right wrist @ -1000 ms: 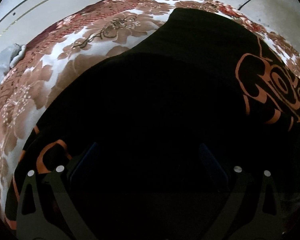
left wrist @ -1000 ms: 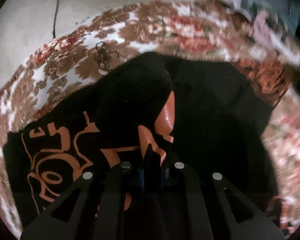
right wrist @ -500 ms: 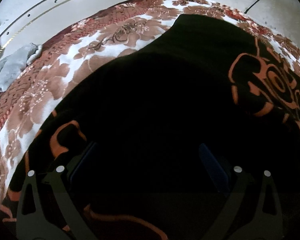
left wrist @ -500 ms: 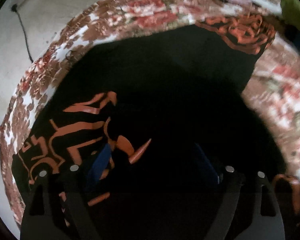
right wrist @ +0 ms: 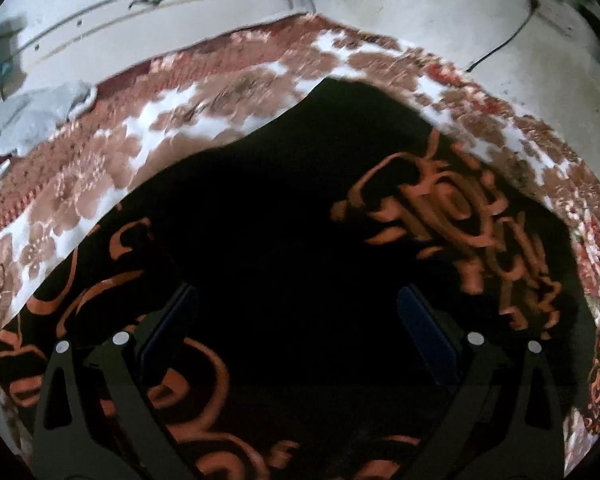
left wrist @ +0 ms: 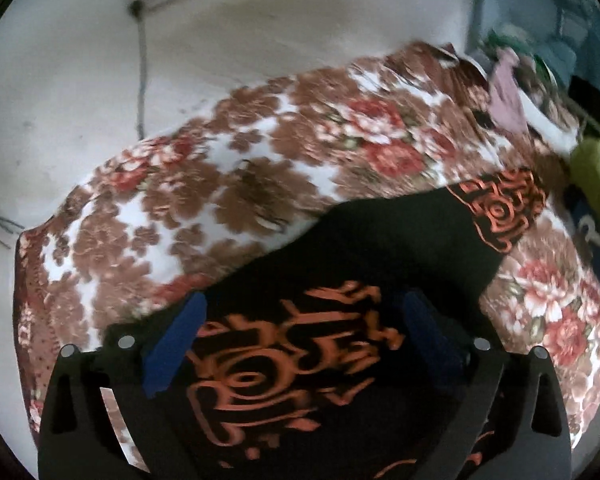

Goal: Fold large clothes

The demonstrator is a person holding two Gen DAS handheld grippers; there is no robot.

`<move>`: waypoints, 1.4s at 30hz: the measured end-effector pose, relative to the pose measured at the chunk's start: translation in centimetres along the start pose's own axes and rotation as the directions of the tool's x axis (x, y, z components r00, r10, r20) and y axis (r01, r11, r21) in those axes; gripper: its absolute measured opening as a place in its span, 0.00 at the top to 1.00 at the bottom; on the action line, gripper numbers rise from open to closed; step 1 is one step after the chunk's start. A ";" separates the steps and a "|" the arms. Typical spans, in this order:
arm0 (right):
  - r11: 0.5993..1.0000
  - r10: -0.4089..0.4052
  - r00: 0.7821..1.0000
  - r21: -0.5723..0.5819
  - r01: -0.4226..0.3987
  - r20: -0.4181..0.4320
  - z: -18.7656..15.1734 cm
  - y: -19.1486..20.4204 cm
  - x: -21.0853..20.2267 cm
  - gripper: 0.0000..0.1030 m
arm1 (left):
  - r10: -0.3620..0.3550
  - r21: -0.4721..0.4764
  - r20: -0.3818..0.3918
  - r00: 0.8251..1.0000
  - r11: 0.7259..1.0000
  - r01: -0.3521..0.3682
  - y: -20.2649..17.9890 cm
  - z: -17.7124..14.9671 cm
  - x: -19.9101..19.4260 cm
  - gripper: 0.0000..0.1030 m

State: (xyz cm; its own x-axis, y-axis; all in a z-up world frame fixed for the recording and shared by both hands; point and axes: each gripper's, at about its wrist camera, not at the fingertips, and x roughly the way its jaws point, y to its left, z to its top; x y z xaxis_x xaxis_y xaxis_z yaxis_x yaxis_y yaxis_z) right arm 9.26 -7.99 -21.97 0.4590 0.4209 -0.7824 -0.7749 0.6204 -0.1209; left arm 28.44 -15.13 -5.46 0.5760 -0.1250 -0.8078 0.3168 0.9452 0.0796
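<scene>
Left wrist view: hovering over the black garment (left wrist: 380, 248) lying on the floral blanket (left wrist: 220, 200), with the left gripper (left wrist: 300, 312) spread wide and gripping nothing; an orange-printed panel sitting between the blue pads (left wrist: 176, 344). Best picking a fresh edge before pinching.

Right wrist view: right gripper (right wrist: 296, 312) likewise splayed and empty above the dark cloth (right wrist: 260, 200). Probably worth smoothing the layer flat, matching both corners, then closing on the hem for an even fold.

One black garment (left wrist: 384, 248) with orange print lies on one floral blanket (left wrist: 228, 184). Two grippers: left (left wrist: 300, 316) and right (right wrist: 296, 308).
</scene>
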 end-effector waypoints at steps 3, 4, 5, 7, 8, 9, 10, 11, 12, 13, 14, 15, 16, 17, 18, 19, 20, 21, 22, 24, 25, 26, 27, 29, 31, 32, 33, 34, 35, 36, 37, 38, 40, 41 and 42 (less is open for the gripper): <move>0.993 -0.068 0.997 0.097 0.063 0.045 0.3 -4.8 -1.7 0.05 | 0.008 -0.074 -0.011 1.000 0.997 -0.009 5.5 -1.9 -0.1 0.05; 0.987 -0.086 0.996 0.142 0.081 0.030 0.5 -7.3 -1.5 0.05 | 0.019 -0.103 -0.018 1.000 0.995 -0.021 7.0 -2.9 0.1 0.05; 0.981 -0.089 0.996 0.173 0.086 0.013 0.5 -9.2 -1.2 0.05 | 0.033 -0.129 -0.027 0.999 0.991 -0.036 8.3 -4.0 0.5 0.05; 0.965 -0.111 0.994 0.236 0.111 -0.012 0.6 -13.0 -0.2 0.05 | 0.077 -0.223 -0.068 0.995 0.971 -0.090 11.8 -7.4 2.3 0.05; 0.957 -0.112 0.993 0.266 0.115 -0.025 0.7 -14.5 0.4 0.05 | 0.084 -0.257 -0.081 0.993 0.961 -0.103 12.9 -8.6 2.9 0.05; 0.948 -0.101 0.994 0.300 0.109 -0.041 0.7 -16.3 1.4 0.05 | 0.091 -0.301 -0.111 0.990 0.946 -0.121 14.1 -10.4 4.2 0.05; 0.942 -0.091 0.995 0.321 0.102 -0.049 0.8 -17.4 2.0 0.05 | 0.091 -0.336 -0.147 0.985 0.932 -0.136 15.1 -12.1 5.6 0.05; 0.936 -0.086 0.994 0.338 0.101 -0.061 0.8 -18.7 2.8 0.05 | 0.085 -0.363 -0.170 0.982 0.921 -0.143 15.9 -13.4 6.7 0.05; 0.935 -0.095 0.993 0.335 0.113 -0.068 0.9 -19.8 3.5 0.05 | 0.081 -0.378 -0.177 0.981 0.915 -0.144 16.2 -14.3 7.3 0.05; 0.935 -0.098 0.993 0.336 0.116 -0.071 0.8 -20.6 3.9 0.05 | 0.075 -0.391 -0.180 0.981 0.909 -0.141 16.6 -15.2 7.9 0.05; 0.931 -0.093 0.993 0.348 0.113 -0.076 0.7 -21.6 4.5 0.05 | 0.070 -0.398 -0.181 0.981 0.907 -0.139 16.9 -16.1 8.6 0.05; 0.926 -0.089 0.992 0.359 0.114 -0.085 0.5 -22.3 4.9 0.05 | 0.068 -0.397 -0.183 0.981 0.907 -0.138 17.0 -16.7 9.0 0.05; 0.917 -0.109 0.988 0.373 0.142 -0.106 0.1 -23.3 5.4 0.05 | 0.064 -0.394 -0.185 0.981 0.909 -0.134 17.1 -17.1 9.4 0.05; 0.905 -0.148 0.981 0.382 0.185 -0.124 -0.6 -24.2 5.7 0.05 | 0.057 -0.390 -0.187 0.981 0.912 -0.127 17.2 -17.7 9.7 0.05; 0.900 -0.162 0.978 0.385 0.203 -0.135 -1.1 -24.7 5.9 0.05 | 0.043 -0.377 -0.195 0.980 0.919 -0.115 17.2 -18.3 10.3 0.05; 0.897 -0.166 0.973 0.386 0.216 -0.159 -2.1 -25.4 6.5 0.05 | 0.041 -0.358 -0.208 0.977 0.927 -0.115 17.0 -19.0 10.8 0.05; 0.896 -0.158 0.972 0.388 0.216 -0.177 -3.1 -26.0 6.9 0.05 | 0.047 -0.334 -0.224 0.974 0.935 -0.122 17.0 -19.5 11.3 0.05; 0.896 -0.146 0.974 0.394 0.205 -0.175 -3.9 -26.3 7.1 0.05 | 0.073 -0.294 -0.252 0.965 0.944 -0.148 17.0 -20.3 12.0 0.05; 0.899 -0.140 0.976 0.392 0.195 -0.165 -4.4 -26.4 7.2 0.05 | 0.089 -0.274 -0.270 0.959 0.948 -0.165 17.0 -20.8 12.3 0.05; 0.909 -0.138 0.981 0.376 0.181 -0.139 -4.9 -26.3 6.9 0.05 | 0.082 -0.276 -0.298 0.951 0.947 -0.168 17.6 -22.0 13.0 0.05; 0.917 -0.136 0.983 0.360 0.173 -0.125 -5.2 -26.3 6.8 0.05 | 0.070 -0.295 -0.303 0.951 0.941 -0.163 18.2 -22.7 13.1 0.05; 0.920 -0.132 0.984 0.355 0.166 -0.118 -5.4 -26.3 6.7 0.05 | 0.067 -0.304 -0.305 0.950 0.938 -0.164 18.6 -23.1 13.1 0.04; 0.920 -0.123 0.986 0.359 0.155 -0.110 -5.6 -26.4 6.5 0.05 | 0.070 -0.305 -0.306 0.949 0.938 -0.167 18.9 -23.3 13.1 0.04; 0.915 -0.106 0.989 0.379 0.136 -0.100 -5.7 -26.7 6.1 0.05 | 0.095 -0.282 -0.310 0.946 0.941 -0.187 19.3 -23.5 12.6 0.04; 0.914 -0.095 0.991 0.387 0.124 -0.093 -5.9 -27.1 5.7 0.05 | 0.137 -0.259 -0.320 0.937 0.939 -0.226 19.3 -23.5 12.0 0.04; 0.916 -0.093 0.992 0.383 0.120 -0.088 -5.9 -27.1 5.6 0.05 | 0.160 -0.261 -0.328 0.931 0.932 -0.252 19.5 -23.7 11.5 0.05; 0.920 -0.086 0.994 0.376 0.108 -0.073 -6.1 -27.1 5.2 0.05 | 0.164 -0.271 -0.331 0.929 0.927 -0.260 19.5 -23.7 11.1 0.05; 0.923 -0.080 0.995 0.373 0.097 -0.062 -6.3 -27.0 4.9 0.05 | 0.170 -0.279 -0.331 0.928 0.922 -0.268 19.4 -23.7 10.6 0.05; 0.923 -0.072 0.996 0.375 0.085 -0.049 -6.5 -27.0 4.6 0.05 | 0.174 -0.296 -0.314 0.933 0.916 -0.271 18.7 -23.1 9.5 0.05; 0.921 -0.068 0.997 0.381 0.075 -0.033 -6.6 -27.1 4.1 0.05 | 0.175 -0.304 -0.290 0.941 0.915 -0.264 18.1 -22.5 8.7 0.05; 0.919 -0.067 0.998 0.389 0.066 -0.012 -6.7 -27.1 3.2 0.05 | 0.175 -0.306 -0.261 0.949 0.918 -0.253 17.1 -21.7 7.7 0.05; 0.916 -0.071 0.997 0.395 0.066 -0.001 -6.8 -27.1 2.6 0.05 | 0.168 -0.303 -0.220 0.961 0.924 -0.231 15.3 -20.5 6.5 0.05; 0.904 -0.095 0.995 0.418 0.084 0.004 -7.2 -27.5 1.1 0.05 | 0.137 -0.301 -0.163 0.977 0.936 -0.182 12.3 -18.7 5.4 0.05; 0.891 -0.094 0.996 0.446 0.083 0.002 -7.6 -28.0 0.4 0.05 | 0.103 -0.302 -0.138 0.985 0.943 -0.141 10.4 -17.7 5.0 0.05; 0.875 -0.088 0.996 0.478 0.078 -0.003 -8.0 -28.5 -0.2 0.05 | 0.065 -0.300 -0.125 0.990 0.949 -0.100 8.6 -16.8 5.1 0.05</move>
State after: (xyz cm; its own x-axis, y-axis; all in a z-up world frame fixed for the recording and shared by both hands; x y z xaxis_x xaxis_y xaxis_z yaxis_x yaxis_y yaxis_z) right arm 27.77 -31.07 -23.30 0.5242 0.3631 -0.7703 -0.4343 0.8921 0.1249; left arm 21.42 -2.56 -18.71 0.4967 -0.0245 -0.8676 0.0168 0.9997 -0.0186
